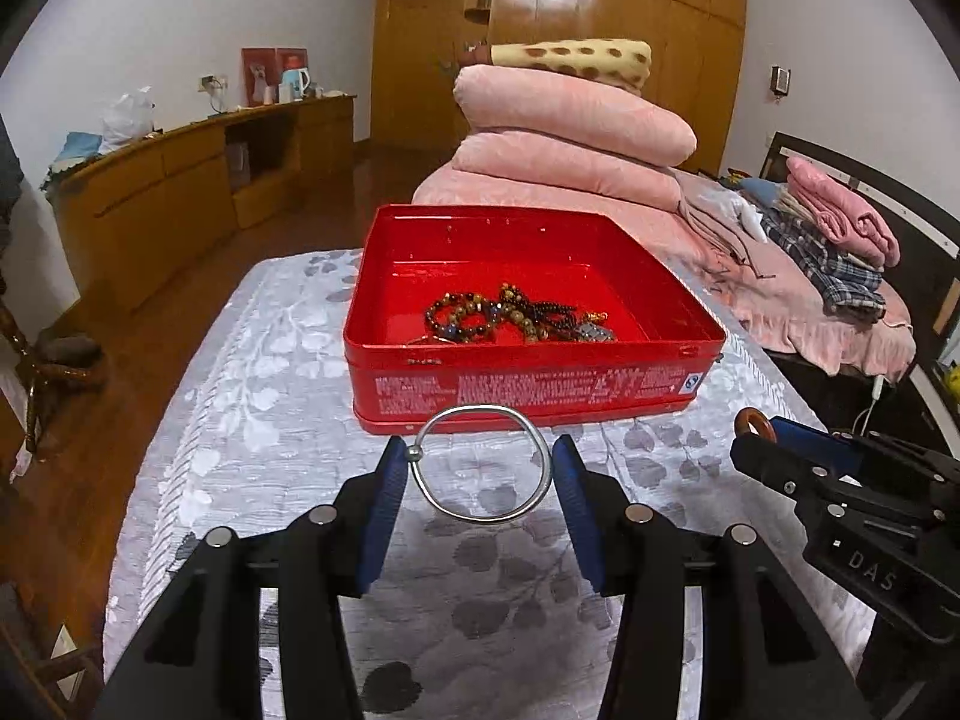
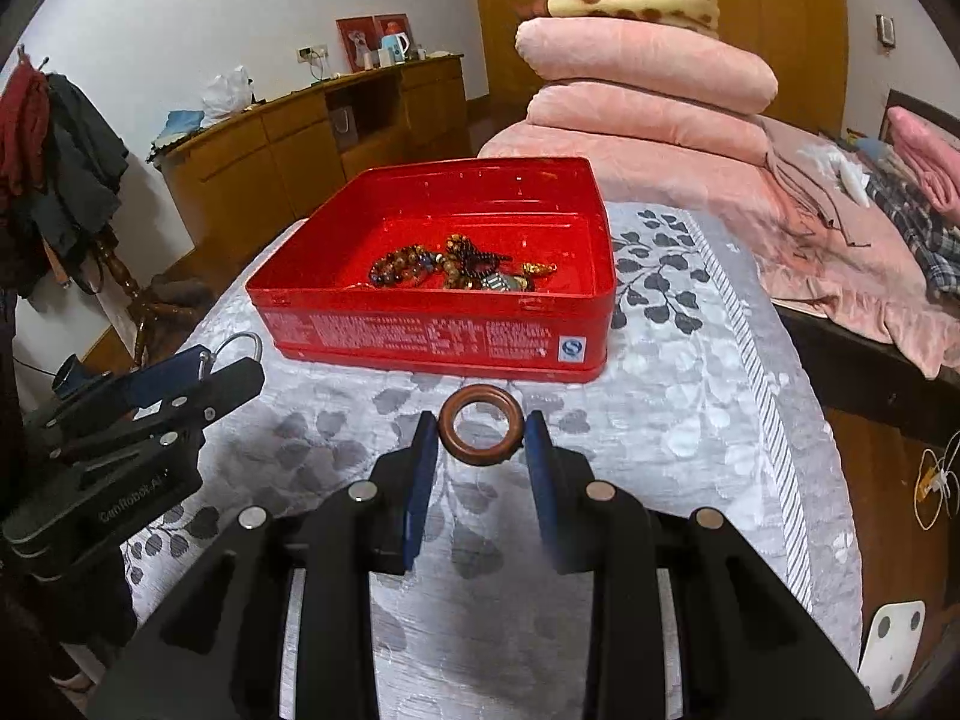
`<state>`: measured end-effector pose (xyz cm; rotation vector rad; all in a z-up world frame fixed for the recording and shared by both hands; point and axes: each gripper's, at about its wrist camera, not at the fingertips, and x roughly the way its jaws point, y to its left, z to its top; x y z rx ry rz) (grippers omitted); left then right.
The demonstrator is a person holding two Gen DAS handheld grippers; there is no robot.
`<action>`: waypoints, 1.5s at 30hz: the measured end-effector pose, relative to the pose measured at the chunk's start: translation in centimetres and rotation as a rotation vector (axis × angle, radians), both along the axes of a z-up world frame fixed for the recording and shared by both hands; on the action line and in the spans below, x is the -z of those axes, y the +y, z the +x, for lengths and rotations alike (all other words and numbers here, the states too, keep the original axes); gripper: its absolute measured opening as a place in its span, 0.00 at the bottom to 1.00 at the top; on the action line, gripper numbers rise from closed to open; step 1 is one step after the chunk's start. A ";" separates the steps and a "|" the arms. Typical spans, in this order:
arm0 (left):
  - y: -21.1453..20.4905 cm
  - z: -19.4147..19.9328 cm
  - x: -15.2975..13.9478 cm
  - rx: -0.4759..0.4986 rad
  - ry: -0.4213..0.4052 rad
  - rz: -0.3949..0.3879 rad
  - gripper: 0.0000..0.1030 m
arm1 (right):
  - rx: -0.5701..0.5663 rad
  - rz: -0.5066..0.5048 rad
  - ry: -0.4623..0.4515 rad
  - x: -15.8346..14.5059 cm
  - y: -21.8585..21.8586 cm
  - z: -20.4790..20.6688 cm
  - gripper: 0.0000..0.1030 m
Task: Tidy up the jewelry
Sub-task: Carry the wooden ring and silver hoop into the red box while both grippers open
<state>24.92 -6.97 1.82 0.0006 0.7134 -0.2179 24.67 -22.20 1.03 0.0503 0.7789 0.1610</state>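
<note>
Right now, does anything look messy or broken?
Nothing looks broken or spilled. The beads lie in a tangled heap inside the red tin, not sorted. The left gripper holds a silver ring and the right gripper a brown ring, both short of the tin.

Black gripper [image 1: 482,468] frames, blue pads [image 1: 384,510], silver round screws [image 1: 219,536]
</note>
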 end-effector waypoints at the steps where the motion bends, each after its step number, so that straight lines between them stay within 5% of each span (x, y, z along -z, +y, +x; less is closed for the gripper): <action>1: 0.0 0.2 -0.1 -0.001 -0.002 -0.001 0.48 | 0.000 0.000 -0.002 -0.1 0.0 0.1 0.28; 27: -0.7 7.0 -3.8 -0.029 -0.059 -0.004 0.48 | 0.001 -0.016 -0.063 -4.3 0.7 6.4 0.28; 45: -2.5 14.8 -2.0 -0.023 -0.001 0.034 0.48 | -0.001 -0.022 -0.002 -2.9 0.5 13.4 0.29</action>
